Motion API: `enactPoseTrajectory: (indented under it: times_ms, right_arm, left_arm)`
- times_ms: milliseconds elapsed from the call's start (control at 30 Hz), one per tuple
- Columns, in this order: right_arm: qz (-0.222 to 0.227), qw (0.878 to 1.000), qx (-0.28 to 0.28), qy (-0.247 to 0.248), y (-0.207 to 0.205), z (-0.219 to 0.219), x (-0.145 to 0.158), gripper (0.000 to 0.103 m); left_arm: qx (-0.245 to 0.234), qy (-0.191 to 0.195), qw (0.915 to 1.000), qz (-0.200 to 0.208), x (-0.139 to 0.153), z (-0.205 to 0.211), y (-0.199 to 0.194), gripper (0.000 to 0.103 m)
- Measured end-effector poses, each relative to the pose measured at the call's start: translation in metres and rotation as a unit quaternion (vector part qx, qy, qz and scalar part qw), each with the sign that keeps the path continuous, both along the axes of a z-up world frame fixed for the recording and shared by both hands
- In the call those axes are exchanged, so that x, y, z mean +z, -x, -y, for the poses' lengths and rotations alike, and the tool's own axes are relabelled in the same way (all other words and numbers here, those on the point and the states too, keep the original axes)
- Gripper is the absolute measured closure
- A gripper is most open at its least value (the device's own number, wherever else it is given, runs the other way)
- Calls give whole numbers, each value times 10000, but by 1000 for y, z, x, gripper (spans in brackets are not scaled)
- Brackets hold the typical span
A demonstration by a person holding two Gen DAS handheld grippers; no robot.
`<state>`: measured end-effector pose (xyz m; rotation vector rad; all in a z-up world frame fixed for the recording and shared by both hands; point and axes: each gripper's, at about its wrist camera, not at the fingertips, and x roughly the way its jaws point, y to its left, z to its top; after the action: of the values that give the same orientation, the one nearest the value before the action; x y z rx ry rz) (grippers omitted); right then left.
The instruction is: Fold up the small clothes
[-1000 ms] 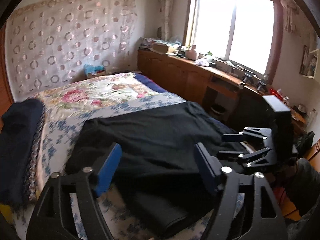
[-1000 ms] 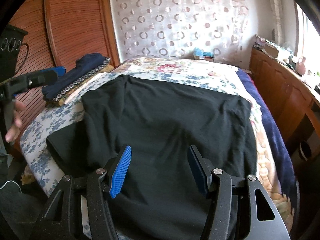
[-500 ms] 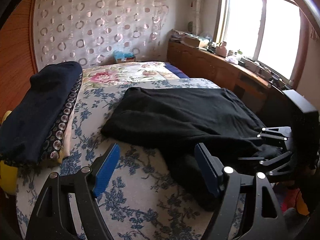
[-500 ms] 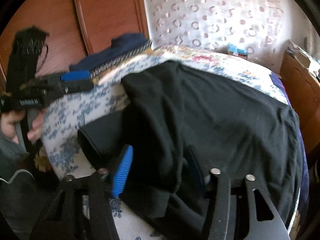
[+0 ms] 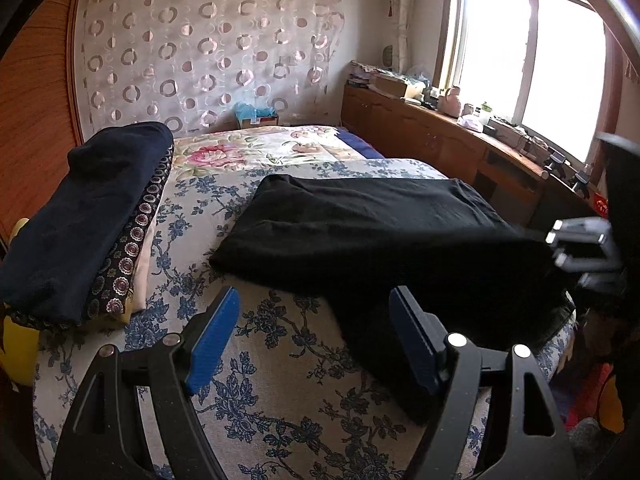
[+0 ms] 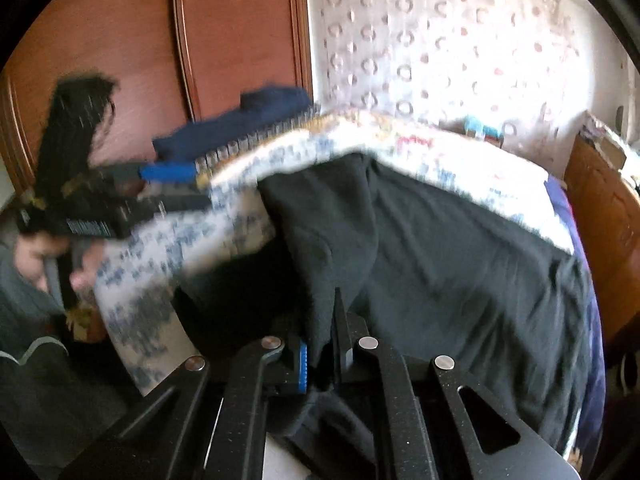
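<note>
Presently, one bed (image 5: 280,360) fills the room, covered by a blue-flowered sheet, with a rose-patterned quilt (image 5: 260,148) at its far end. One long wooden desk (image 5: 440,136) runs under the single window (image 5: 528,60) and carries small clutter too fine to count. One curtain with ring patterns (image 5: 208,52) hangs behind the bed, and wooden wardrobe panels (image 6: 240,32) stand on the other side.

One black garment (image 5: 380,224) lies spread across the near half of the bed, its near edge reaching the mattress edge and one corner hanging down beside it. One stack of folded textiles (image 5: 88,216), a dark navy piece on top and a patterned-edge piece under it, rests at the side of the bed, apart from the black garment.

Two tools are in use. The left tool (image 5: 316,340) hovers over bare sheet with its jaws well apart, nothing between them; the black garment's corner lies just behind its right finger. A hand (image 6: 52,260) holds its grip. The right tool (image 6: 320,356) has just been closing and now has its jaws together, clamped on a bunched fold of the black garment at its near edge; the fabric rises in a ridge from the pinch. The right wrist view is motion-blurred.

One small blue box (image 5: 256,114) sits at the head of the bed.
</note>
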<state>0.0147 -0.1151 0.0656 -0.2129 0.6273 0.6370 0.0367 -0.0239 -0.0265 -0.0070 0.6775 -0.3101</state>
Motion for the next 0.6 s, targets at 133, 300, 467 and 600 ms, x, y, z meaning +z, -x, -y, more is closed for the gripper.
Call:
enactPoseTrajectory:
  times_ms: [133, 300, 467, 600]
  right_arm:
    - [321, 9990, -67, -295, 7, 13, 30, 95]
    - [630, 9964, -304, -487, 22, 41, 61, 95]
    - [645, 9937, -857, -325, 46, 86, 66, 95]
    - [307, 9903, -1334, -242, 63, 120, 47, 95]
  left_arm:
    - [-32, 52, 10000, 27, 1, 2, 1, 25]
    - [-143, 102, 9998, 35, 2, 10, 2, 25]
    - [-310, 90, 9995, 59, 3, 22, 5, 25]
    - [-391, 125, 9991, 73, 4, 30, 4, 25]
